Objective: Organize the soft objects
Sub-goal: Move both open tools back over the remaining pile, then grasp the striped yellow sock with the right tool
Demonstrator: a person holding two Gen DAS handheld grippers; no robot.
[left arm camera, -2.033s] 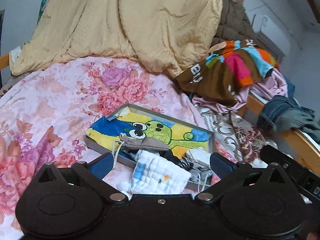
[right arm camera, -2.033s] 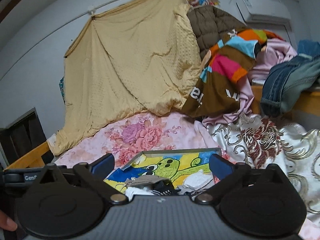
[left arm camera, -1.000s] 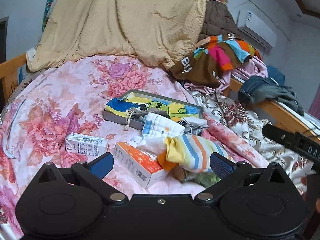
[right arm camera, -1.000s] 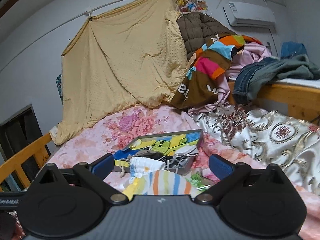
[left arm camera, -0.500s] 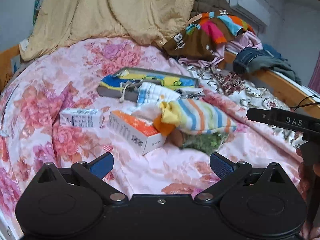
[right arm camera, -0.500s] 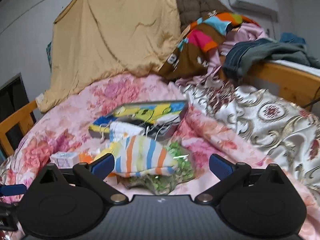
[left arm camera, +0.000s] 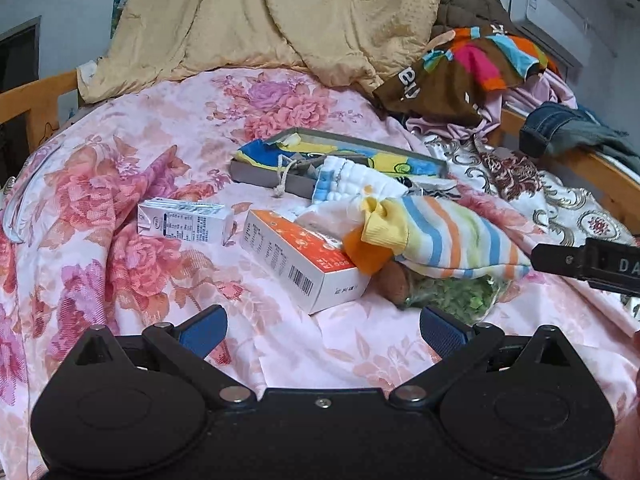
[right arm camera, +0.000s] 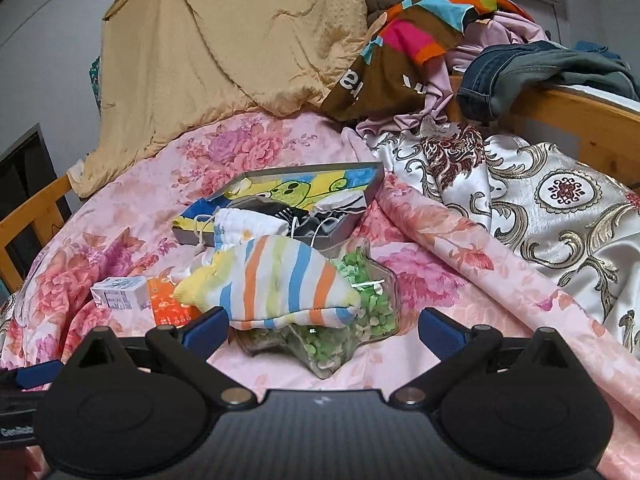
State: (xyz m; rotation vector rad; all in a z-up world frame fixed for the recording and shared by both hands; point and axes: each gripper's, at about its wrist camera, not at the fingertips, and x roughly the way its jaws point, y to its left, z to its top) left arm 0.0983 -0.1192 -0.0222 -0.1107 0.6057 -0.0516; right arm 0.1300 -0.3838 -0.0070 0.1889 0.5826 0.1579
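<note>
A striped sock (left arm camera: 452,238) (right arm camera: 276,280) lies on the floral bed over a clear bag of green bits (left arm camera: 452,298) (right arm camera: 356,312). Behind it a grey tray (left arm camera: 260,174) (right arm camera: 360,210) holds a cartoon cloth, a white-and-blue cloth (left arm camera: 352,184) (right arm camera: 244,224) and dark small items. My left gripper (left arm camera: 322,330) is open and empty, short of the pile. My right gripper (right arm camera: 324,328) is open, its fingers either side of the sock's near end and the bag, not touching. The right gripper's body shows at the right edge of the left wrist view (left arm camera: 588,266).
An orange-and-white box (left arm camera: 300,262) and a small white carton (left arm camera: 184,222) lie left of the sock. A tan blanket (left arm camera: 280,20) hangs at the back. Clothes (right arm camera: 420,52) and jeans (right arm camera: 532,68) pile on the wooden rail at right, beside a patterned satin cover (right arm camera: 540,200).
Both grippers have pulled back from the tray and dropped lower; the sock, bag, box and carton have come into view. The right gripper now straddles the sock's near end.
</note>
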